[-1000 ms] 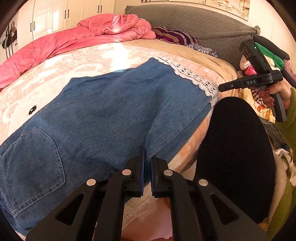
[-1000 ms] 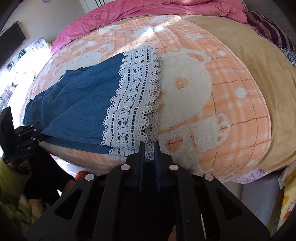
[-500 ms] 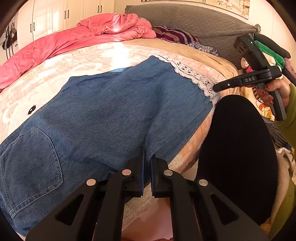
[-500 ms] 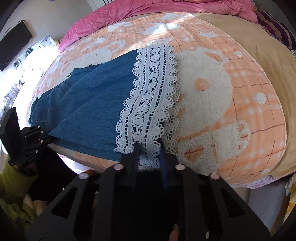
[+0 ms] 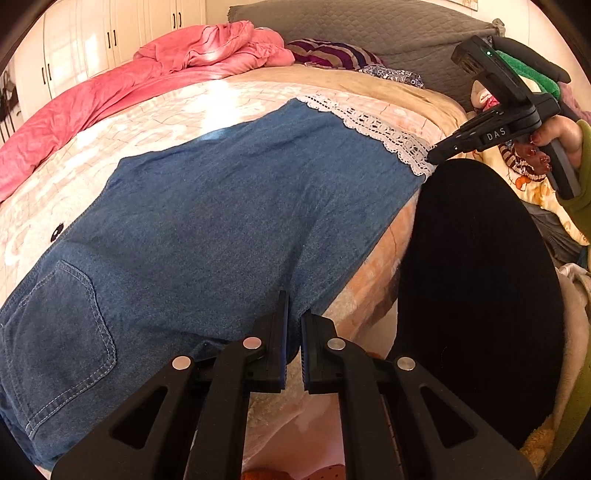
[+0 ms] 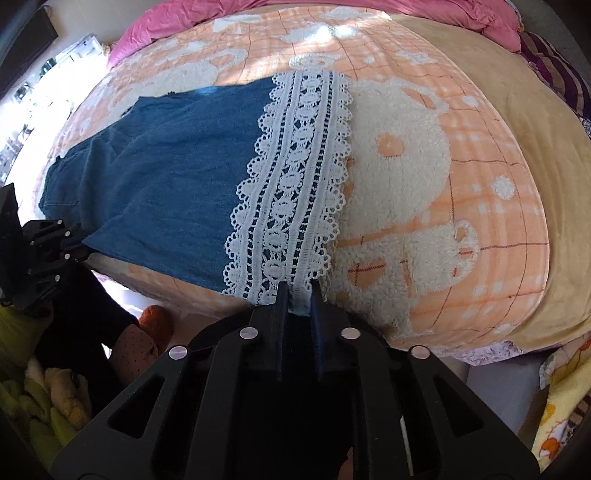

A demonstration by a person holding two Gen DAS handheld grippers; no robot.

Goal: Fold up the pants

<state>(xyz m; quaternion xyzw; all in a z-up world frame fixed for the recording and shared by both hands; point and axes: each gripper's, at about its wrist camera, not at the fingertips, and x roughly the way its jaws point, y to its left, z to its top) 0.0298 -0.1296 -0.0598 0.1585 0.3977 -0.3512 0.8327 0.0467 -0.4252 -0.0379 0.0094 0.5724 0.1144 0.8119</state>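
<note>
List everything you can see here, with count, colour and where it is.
pants: one, blue denim, flat on the bed, near its front edge
lace hem: one, white, at the pants' leg end
blanket: one, orange with white bears, under the pants
quilt: one, pink, far side of the bed
pillow: one, purple striped, at the headboard
headboard: one, grey, behind the bed
wardrobe: one, white, far left
left tongs: black, shut on the pants' near edge
right tongs: black, shut on the lace hem
</note>
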